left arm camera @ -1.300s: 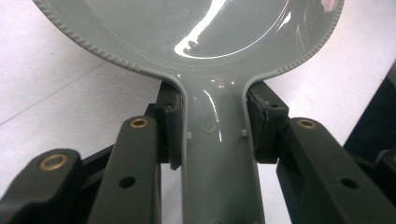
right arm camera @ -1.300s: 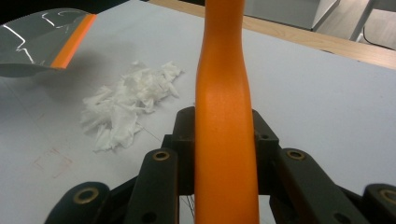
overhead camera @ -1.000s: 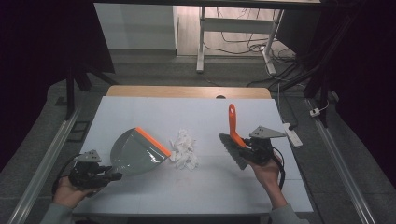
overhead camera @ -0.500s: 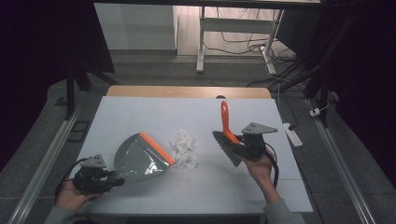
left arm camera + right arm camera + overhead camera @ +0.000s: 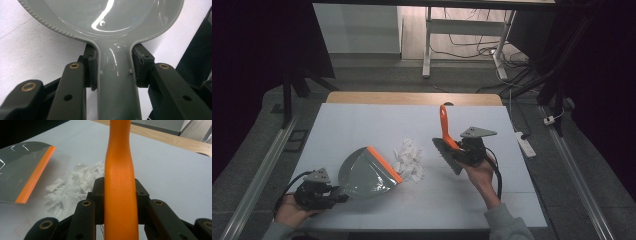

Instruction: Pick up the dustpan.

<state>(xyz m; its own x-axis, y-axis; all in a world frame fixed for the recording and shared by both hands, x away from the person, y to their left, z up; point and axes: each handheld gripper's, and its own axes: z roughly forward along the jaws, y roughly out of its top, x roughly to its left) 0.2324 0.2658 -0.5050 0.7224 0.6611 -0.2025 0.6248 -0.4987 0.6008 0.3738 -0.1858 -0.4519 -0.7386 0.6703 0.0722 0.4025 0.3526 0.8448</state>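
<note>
Scraps of paper may scatter past the dustpan, clamped in left tongs, if the brush, clamped in right tongs, seemingly off the worktop, sweeps hard.

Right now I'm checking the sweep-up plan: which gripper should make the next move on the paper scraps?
Right. The right gripper is shut on the brush, just beside the paper scraps. The left gripper clamps the dustpan, whose orange lip already faces the pile, so it probably only needs steadying.

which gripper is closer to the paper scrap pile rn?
Right. The right gripper holds the brush just right of the paper scraps; the left gripper sits farther off, across the dustpan.
</note>
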